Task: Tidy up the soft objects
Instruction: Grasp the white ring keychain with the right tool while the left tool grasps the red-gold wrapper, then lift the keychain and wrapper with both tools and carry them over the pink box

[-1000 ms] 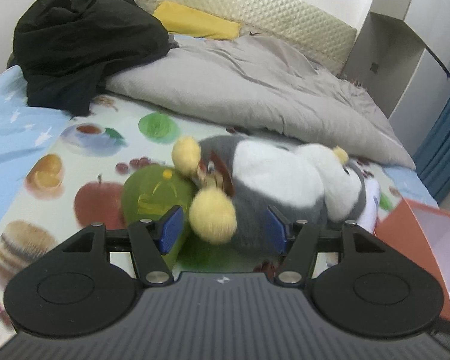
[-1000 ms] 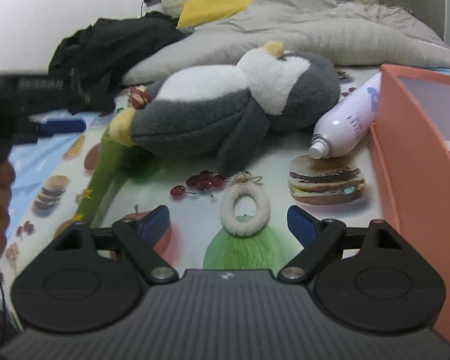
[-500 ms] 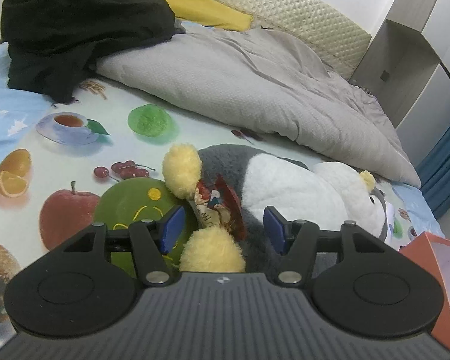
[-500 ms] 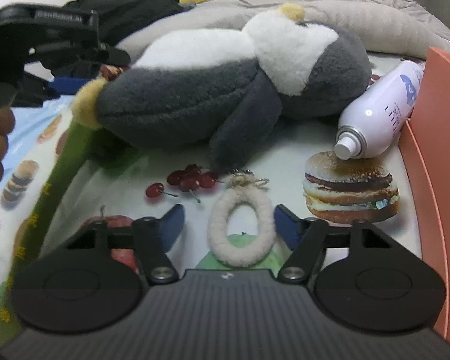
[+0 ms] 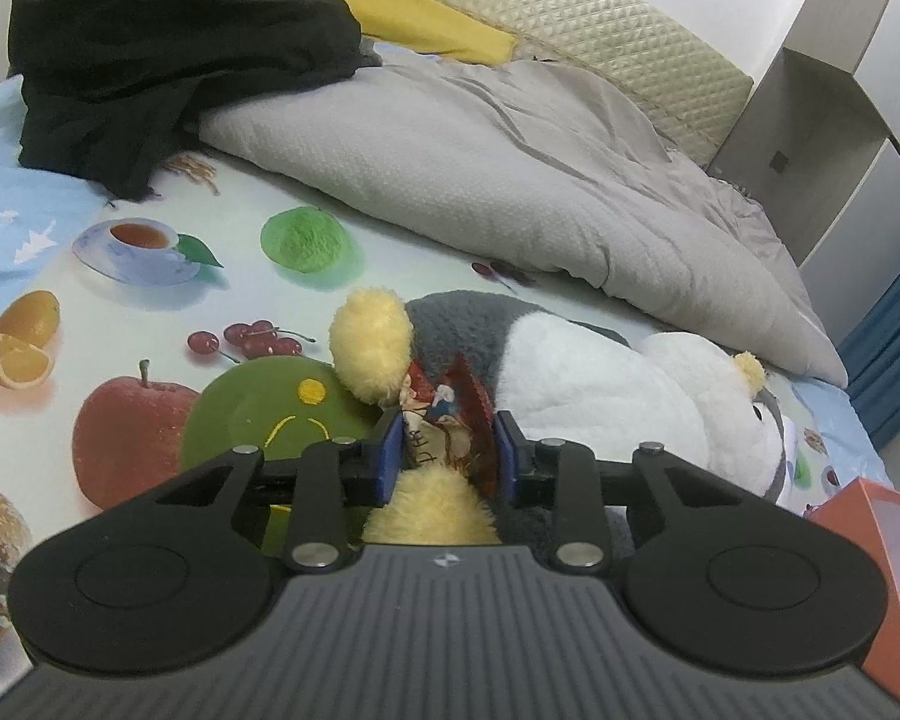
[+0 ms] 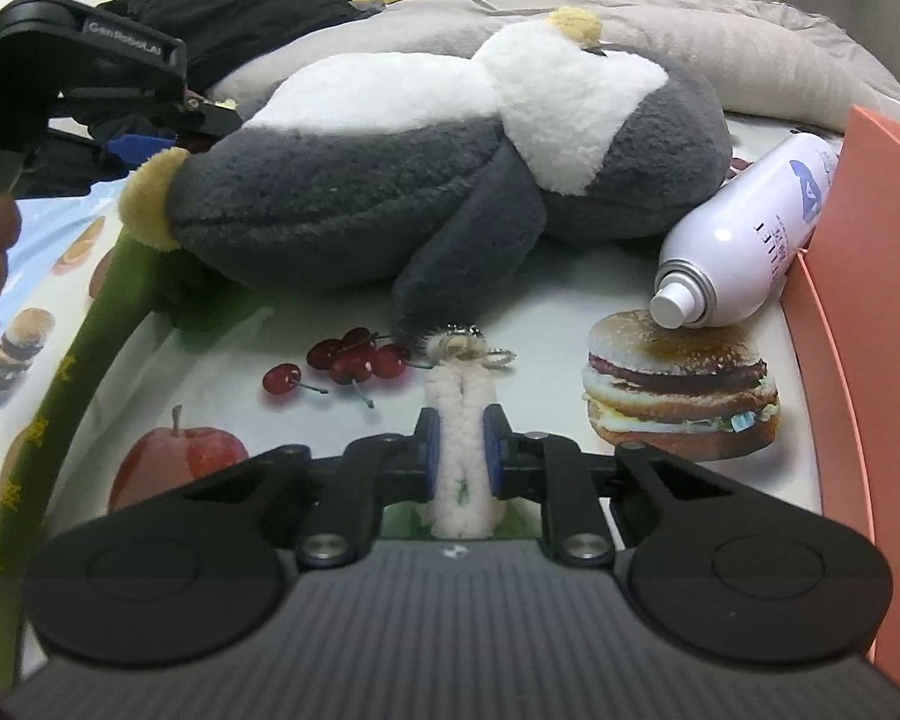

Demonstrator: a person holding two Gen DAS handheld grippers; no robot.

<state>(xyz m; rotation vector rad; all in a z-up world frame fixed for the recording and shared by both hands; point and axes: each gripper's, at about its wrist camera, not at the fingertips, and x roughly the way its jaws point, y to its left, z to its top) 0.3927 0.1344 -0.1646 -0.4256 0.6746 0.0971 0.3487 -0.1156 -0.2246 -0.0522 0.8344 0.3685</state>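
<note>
1. Our left tongs (image 5: 447, 456) have just been closing and now pinch the paper tag (image 5: 444, 420) between the yellow feet of the plush penguin (image 6: 450, 162), which lies on its side mid-bed by the grey duvet (image 5: 480, 162).
2. Our right tongs (image 6: 459, 453) have just been closing and squeeze the fluffy white ring (image 6: 459, 420) flat on the printed sheet (image 5: 150, 312).
3. A spray can (image 6: 750, 234) leans against the orange box (image 6: 864, 300).

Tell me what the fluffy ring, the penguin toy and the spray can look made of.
Fluffy ring: cream fleece or bouclé yarn, nubbly pile, metal clasp on its end.
Penguin toy: stuffed plush, short matte fur.
Spray can: probably coated metal, smooth glossy white, plastic nozzle.
</note>
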